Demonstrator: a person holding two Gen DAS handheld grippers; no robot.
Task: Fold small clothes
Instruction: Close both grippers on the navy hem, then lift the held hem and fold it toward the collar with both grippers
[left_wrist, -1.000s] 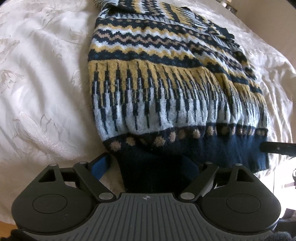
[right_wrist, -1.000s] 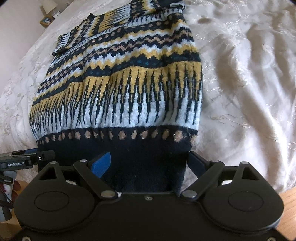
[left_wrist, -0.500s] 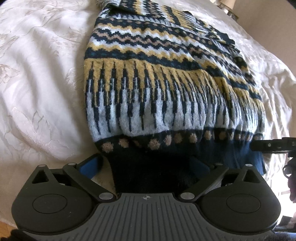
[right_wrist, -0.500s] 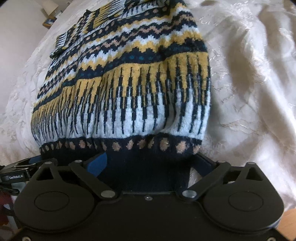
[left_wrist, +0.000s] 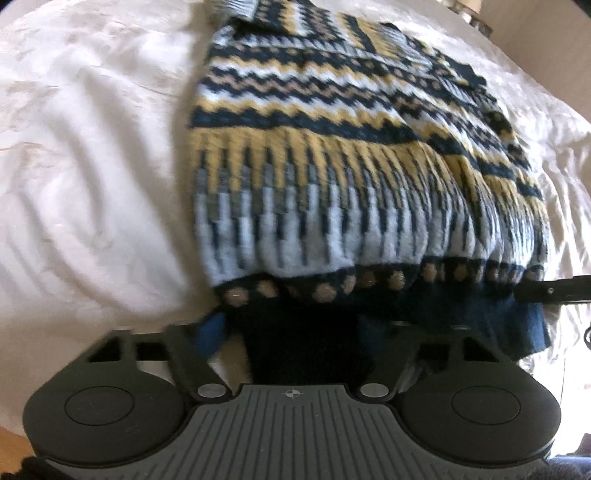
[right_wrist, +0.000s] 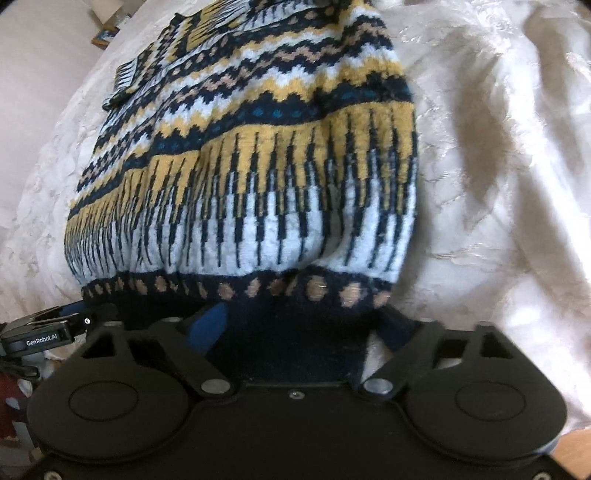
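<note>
Left tool (left_wrist: 295, 332), right tool (right_wrist: 295, 332) closing around sweater (right_wrist: 258, 184) hem; "GenRobot.AI" on left tool.

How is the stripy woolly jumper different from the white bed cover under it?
The patterned knitted jumper has navy, yellow and pale blue bands; the shiny white bedspread is one colour. The jumper looks fuzzy, the bedspread smooth and creased. The jumper lies on top of the bedspread. Both are soft cloth.

Sweater (left_wrist: 332, 177) spread on bedspread (left_wrist: 92, 166), hem nearest, between both closing tongs (left_wrist: 291, 332) (right_wrist: 295, 332).
</note>
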